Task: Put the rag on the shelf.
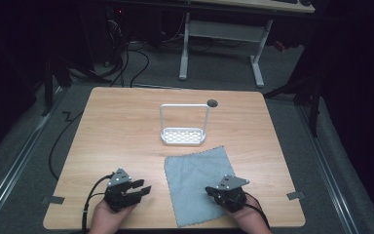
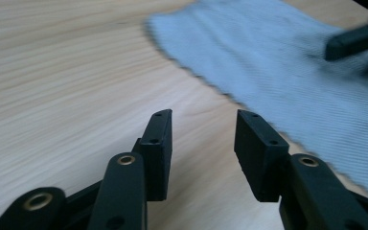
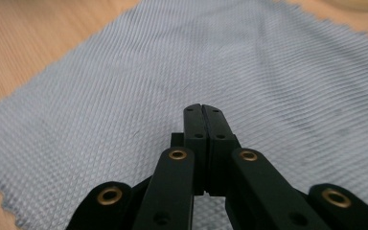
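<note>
**Now: left fingers spread over bare wood, right fingers pressed together above the cloth**

Leftmost, the left gripper [image 1: 139, 187] sits near the front edge of the desk [image 1: 112, 126], held in the person's left hand [image 1: 108, 217]. Its fingers [image 2: 158, 143] stand well apart with nothing between them, hovering over bare wood just beside the cloth's left edge. They are flat, matte black blocks with small screw holes, on black links with brass-coloured rivets.

Next comes the grey-blue cloth [image 1: 195, 175], lying flat on the desk's front half, right of centre, its near edge close to the desk's front edge. It is roughly square and slightly turned, with a fine diamond weave and pinked, zigzag edges.

Beyond it, toward mid-desk, stands a small white rack [image 1: 183, 131]: a perforated tray base with a thin, tall wire hoop.

Rightmost, the right gripper [image 1: 209, 191] hangs over the cloth's right front part. Its fingers [image 3: 195, 129] are pressed together face to face, with no fold of cloth visibly caught; whether the tips touch the fabric I cannot tell.

The desk top is pale wood-grain laminate with rounded corners.
</note>
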Available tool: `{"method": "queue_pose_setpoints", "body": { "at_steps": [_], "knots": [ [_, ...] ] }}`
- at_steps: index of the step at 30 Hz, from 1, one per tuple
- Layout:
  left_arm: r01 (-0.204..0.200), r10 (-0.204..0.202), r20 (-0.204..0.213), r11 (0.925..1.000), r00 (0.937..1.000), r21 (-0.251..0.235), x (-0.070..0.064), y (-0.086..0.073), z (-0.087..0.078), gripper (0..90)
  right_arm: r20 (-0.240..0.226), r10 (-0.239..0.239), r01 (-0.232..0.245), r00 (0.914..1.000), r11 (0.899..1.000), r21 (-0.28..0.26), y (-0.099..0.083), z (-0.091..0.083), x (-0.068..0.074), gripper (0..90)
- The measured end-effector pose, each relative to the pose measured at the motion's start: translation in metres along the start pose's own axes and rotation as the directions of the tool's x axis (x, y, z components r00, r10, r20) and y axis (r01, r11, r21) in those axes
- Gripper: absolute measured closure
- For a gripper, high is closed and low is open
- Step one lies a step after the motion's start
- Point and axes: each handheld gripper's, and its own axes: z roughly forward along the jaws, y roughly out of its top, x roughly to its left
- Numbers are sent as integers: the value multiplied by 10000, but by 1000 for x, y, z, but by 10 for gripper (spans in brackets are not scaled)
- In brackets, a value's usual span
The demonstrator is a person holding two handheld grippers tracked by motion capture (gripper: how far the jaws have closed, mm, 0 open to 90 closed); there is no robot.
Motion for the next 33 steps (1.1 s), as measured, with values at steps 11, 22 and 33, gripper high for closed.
{"method": "queue_pose_setpoints", "body": {
  "at_steps": [11,22,33],
  "knots": [
    [-1142,1048,919,9880,9902,1037,-46,24,66,718,1019,1399,-1310,9849,9873,-894,-15,-30,-39,900],
    [-1590,1541,508,9805,9868,1157,-43,20,63,828,1614,2069,-1957,9650,9772,-828,-21,-26,-61,900],
    [-875,865,137,9902,9962,1088,-18,16,46,821,1276,1550,-1562,9796,9877,-9,-14,0,-42,900]
  ]
}}
